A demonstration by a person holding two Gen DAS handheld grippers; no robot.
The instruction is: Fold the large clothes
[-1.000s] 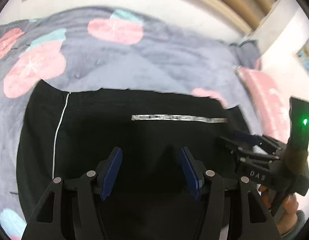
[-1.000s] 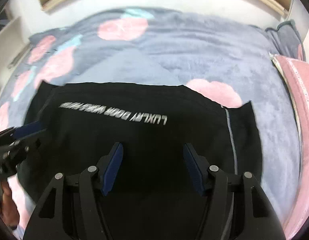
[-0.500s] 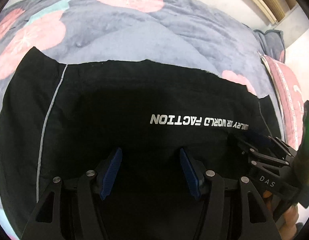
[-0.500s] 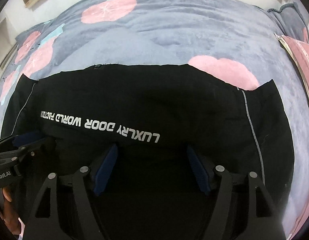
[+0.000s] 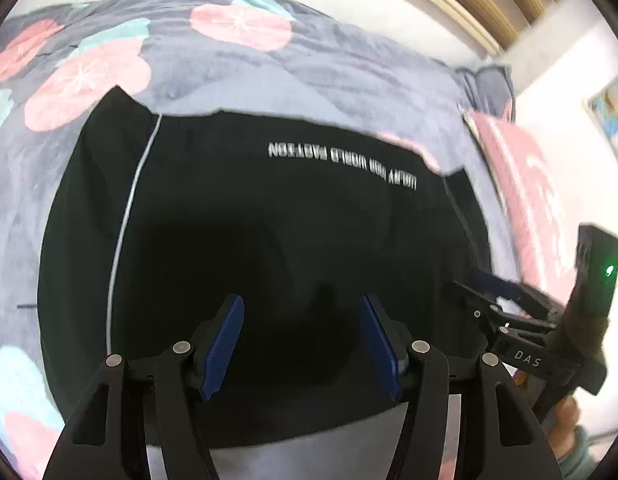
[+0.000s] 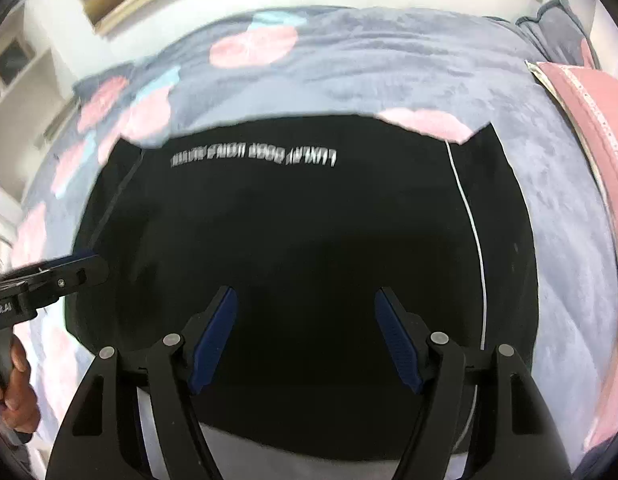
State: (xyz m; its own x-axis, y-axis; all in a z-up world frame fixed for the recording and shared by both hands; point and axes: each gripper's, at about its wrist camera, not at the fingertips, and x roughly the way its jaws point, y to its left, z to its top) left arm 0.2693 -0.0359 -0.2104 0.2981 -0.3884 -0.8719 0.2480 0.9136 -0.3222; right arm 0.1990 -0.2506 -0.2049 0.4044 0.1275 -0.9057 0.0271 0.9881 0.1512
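A bed (image 5: 349,80) filled the view ahead of your grippers, its grey blanket printed with pink and teal rounds, with a white wall and wooden slats beyond it and a pink pillow (image 6: 589,128) off to the right. The bed gave you a broad, soft, level surface, likely why the garment (image 5: 269,240) was spread there and not held up in the air.

The garment lay flat right under and ahead of both grippers, reaching well beyond them toward the far side of the bed. It was black and wide, with a thin pale stripe running down each side and a line of white lettering (image 6: 253,156) across it near the far edge, too blurred to read. Its near edge showed straight, just below your fingers, so I judge it was already doubled over once and wanted another fold.

Your left gripper (image 5: 301,344) was released, jaws spread with only dark cloth seen beyond them and nothing pinched. Your right gripper (image 6: 305,340) was likewise released and empty. They hung side by side over the near part of the cloth, angled down at it, probably so that each could take its own part of the near edge.
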